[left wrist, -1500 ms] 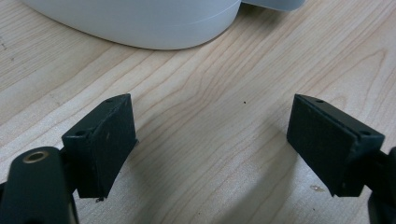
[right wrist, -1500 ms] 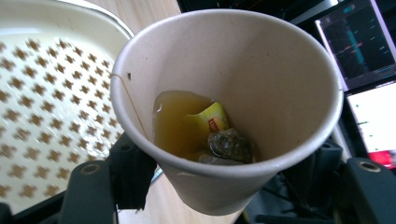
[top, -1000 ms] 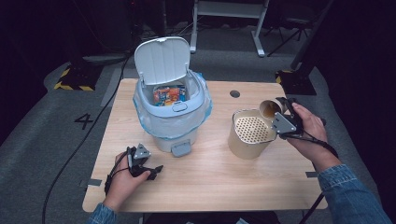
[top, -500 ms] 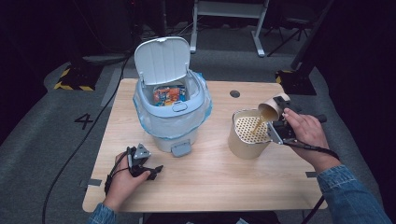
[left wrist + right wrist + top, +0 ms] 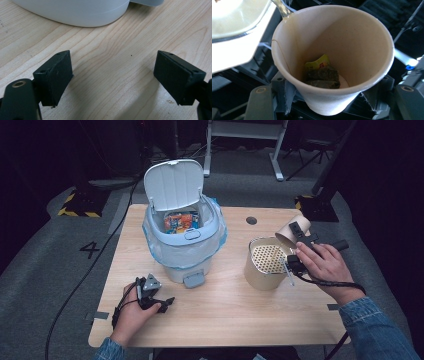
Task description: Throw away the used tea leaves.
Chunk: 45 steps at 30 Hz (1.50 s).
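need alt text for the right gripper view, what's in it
A paper cup, clamped between the right gripper's black jaws and tipped over, has a wet tea bag with a yellow tag stuck at its bottom. A pale container rim sits upper left.

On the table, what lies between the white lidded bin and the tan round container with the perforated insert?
Nothing: the high view shows bare light wooden table between bin and container.

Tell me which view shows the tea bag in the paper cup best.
The right gripper view: it looks straight into the paper cup and shows the tea bag with its yellow tag at the bottom. The high view gives the cup from outside, tipped over the tan bin.
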{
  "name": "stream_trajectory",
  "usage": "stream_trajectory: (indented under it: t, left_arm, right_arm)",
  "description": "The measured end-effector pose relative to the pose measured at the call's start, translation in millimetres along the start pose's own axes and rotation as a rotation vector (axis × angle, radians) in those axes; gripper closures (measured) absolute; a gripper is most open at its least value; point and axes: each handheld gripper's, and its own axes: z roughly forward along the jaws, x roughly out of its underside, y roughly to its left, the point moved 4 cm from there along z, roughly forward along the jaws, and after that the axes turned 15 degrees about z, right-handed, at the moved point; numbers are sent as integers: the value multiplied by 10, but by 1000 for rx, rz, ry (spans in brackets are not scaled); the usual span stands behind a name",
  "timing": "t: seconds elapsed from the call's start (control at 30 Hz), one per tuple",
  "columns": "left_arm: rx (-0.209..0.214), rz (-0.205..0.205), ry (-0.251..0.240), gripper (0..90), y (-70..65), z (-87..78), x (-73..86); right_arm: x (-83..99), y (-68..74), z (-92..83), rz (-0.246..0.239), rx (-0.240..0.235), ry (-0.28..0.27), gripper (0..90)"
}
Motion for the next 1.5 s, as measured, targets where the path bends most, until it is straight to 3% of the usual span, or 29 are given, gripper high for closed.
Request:
stream_trajectory:
  t: [0.03, 0.1, 0.13, 0.17, 0.2, 0.23, 0.3, 0.43, 0.6, 0.73, 0.83, 0.87, 0.9, 0.93, 0.97, 1.0, 1.03, 1.07, 1.1, 1.23, 1.27, 1.33, 1.43, 1.5]
  left_arm:
    - [0, 0, 0, 158, 0, 0, 0]
    - [0, 0, 0, 158, 0, 0, 0]
    - [0, 0, 0, 157, 0, 0, 0]
    - [0, 0, 0, 158, 0, 0, 0]
    - [0, 0, 0, 157, 0, 0, 0]
    - [0, 0, 0, 157, 0, 0, 0]
    - [0, 0, 0, 157, 0, 0, 0]
    - [0, 0, 0, 157, 1, 0, 0]
    - [0, 3, 3, 157, 6, 0, -1]
    - [-2, 3, 3, 157, 7, 1, -2]
    - [-3, 4, 3, 157, 7, 1, -2]
    - [-3, 3, 3, 157, 6, 1, -2]
    - [-3, 3, 3, 157, 6, 1, -2]
    - [-3, 3, 3, 157, 7, 1, -2]
    - [-3, 3, 3, 157, 7, 1, -2]
    - [-3, 3, 3, 157, 7, 1, -2]
    - [-3, 3, 3, 157, 6, 1, -2]
    - [-3, 3, 3, 157, 6, 1, -2]
    - [-4, 4, 3, 157, 7, 1, -2]
    - [-4, 4, 3, 158, 7, 1, -2]
    - [-3, 3, 4, 158, 6, 0, -2]
    - [-3, 4, 2, 157, 7, 1, -3]
    - [-2, 2, 3, 157, 7, 1, -2]
    - [-2, 3, 3, 157, 8, 1, -2]
  right_arm:
    - [-5, -2, -5, -18, 7, 3, 351]
    - [-35, 4, -16, -100, 44, 4, 351]
    - [-35, 4, -16, -100, 44, 4, 351]
    - [-55, 6, -25, -152, 63, 8, 351]
    - [-55, 6, -25, -152, 63, 8, 351]
    - [-71, 8, -35, -203, 86, 17, 350]
    - [-86, 9, -39, -257, 99, 25, 351]
    - [-109, -8, -66, -306, 141, 45, 351]
    - [-119, -34, -71, -322, 149, 48, 350]
    - [-124, -30, -65, -298, 141, 40, 348]
    - [-127, -22, -54, -248, 116, 23, 345]
    - [-109, -27, -47, -170, 91, 16, 342]
    - [-70, -49, -28, -48, 52, -2, 339]
    - [-44, -58, -22, 23, 25, -7, 338]
    - [-44, -58, -22, 23, 25, -7, 338]
    - [42, -80, 4, 273, -67, -29, 335]
    - [71, -88, 10, 351, -94, -37, 334]
    - [71, -88, 10, 351, -94, -37, 334]
    - [133, -111, 40, 543, -174, -85, 332]
    - [229, -87, 65, 916, -313, -127, 329]
    - [229, -87, 65, 916, -313, -127, 329]
    - [259, -74, 59, 1058, -371, -145, 328]
    - [286, -70, 40, 1190, -426, -186, 327]
    - [287, -69, 34, 1211, -440, -202, 327]
